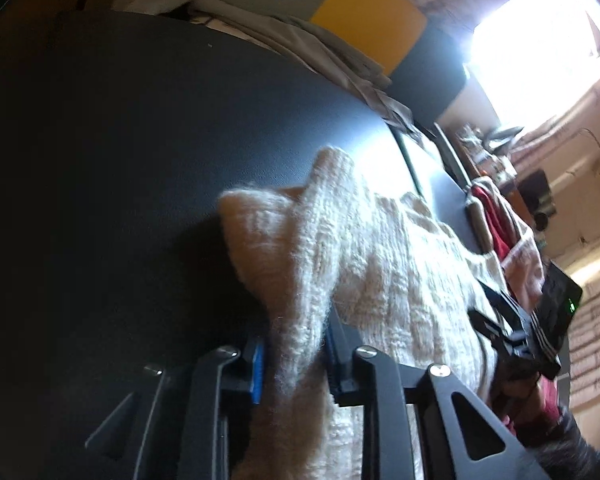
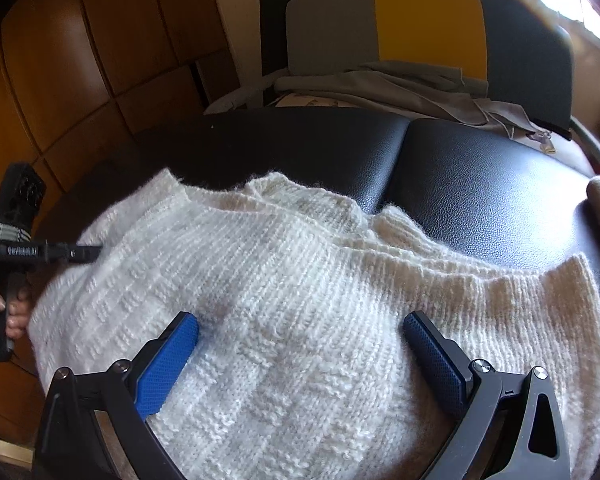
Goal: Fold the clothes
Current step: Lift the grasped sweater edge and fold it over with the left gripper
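The cream knitted sweater lies spread over the black padded counter, covering most of its near half, with the ribbed neckline and shoulders pointing toward the far edge, where a pile of grey cloth sits in front of a grey, yellow and black chair back. On my left wrist view, the left claw has its jaws nearly together, and a bunched fold of the sweater's edge runs straight between the blue pads; the pads press on the knit from both sides, so I read this as a firm pinch on the fabric. The gathered wool stands up from the counter in front of the claw, forming a raised ridge with a shadow beneath it. From the right wrist view, I can see the same left claw at the left side of the counter with a hand wrapped round its handle. The right claw is spread wide, its two blue pads far apart, hanging over the middle of the sweater's body. It grips nothing; whether the fingertips touch the knit I cannot tell from here.
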The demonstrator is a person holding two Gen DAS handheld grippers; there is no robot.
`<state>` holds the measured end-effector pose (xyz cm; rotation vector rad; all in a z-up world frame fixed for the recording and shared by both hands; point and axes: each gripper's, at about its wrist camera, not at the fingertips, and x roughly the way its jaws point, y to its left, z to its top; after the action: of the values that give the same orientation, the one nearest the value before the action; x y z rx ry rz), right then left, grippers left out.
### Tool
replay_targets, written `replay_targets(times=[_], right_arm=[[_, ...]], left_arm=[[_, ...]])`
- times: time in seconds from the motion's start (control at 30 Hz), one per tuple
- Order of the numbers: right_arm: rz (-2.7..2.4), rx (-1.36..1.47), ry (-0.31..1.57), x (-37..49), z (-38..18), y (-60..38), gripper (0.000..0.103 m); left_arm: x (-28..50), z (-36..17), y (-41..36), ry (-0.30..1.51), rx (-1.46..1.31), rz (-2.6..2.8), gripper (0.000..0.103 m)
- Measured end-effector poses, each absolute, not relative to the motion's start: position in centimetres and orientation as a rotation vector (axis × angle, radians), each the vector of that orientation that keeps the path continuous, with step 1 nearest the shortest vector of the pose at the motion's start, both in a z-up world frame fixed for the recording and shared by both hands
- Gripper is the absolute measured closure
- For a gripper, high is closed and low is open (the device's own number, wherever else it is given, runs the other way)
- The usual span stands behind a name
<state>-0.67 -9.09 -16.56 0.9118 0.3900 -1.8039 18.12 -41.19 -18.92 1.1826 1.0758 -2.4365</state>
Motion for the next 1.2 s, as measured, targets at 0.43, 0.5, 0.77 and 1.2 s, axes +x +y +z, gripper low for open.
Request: replay_targets(times=[0.43, 0.5, 0.77, 1.2], right_arm=[[-1.462, 0.907, 0.524, 0.4, -12.2, -2.8, 0.0], [-1.385, 0.92, 0.566, 0.3, -12.3, -1.5, 0.0], [-1.345, 0.996, 0.669, -2.9, -15.0, 1.4, 0.0], [-1.397, 0.946, 0.408, -4.2, -16.3, 3.8, 0.0]], left_arm=[[18.6, -15.3, -43.0, 1.037, 1.198, -2.39, 0.088], [18.7, -14.5, -42.9, 1.071, 1.181, -2.401, 0.088], [18.4, -11.1, -41.3, 1.302, 1.07, -2.454, 0.089], [10.1, -4.2, -29.8, 1.455, 0.992, -2.726, 0.089]])
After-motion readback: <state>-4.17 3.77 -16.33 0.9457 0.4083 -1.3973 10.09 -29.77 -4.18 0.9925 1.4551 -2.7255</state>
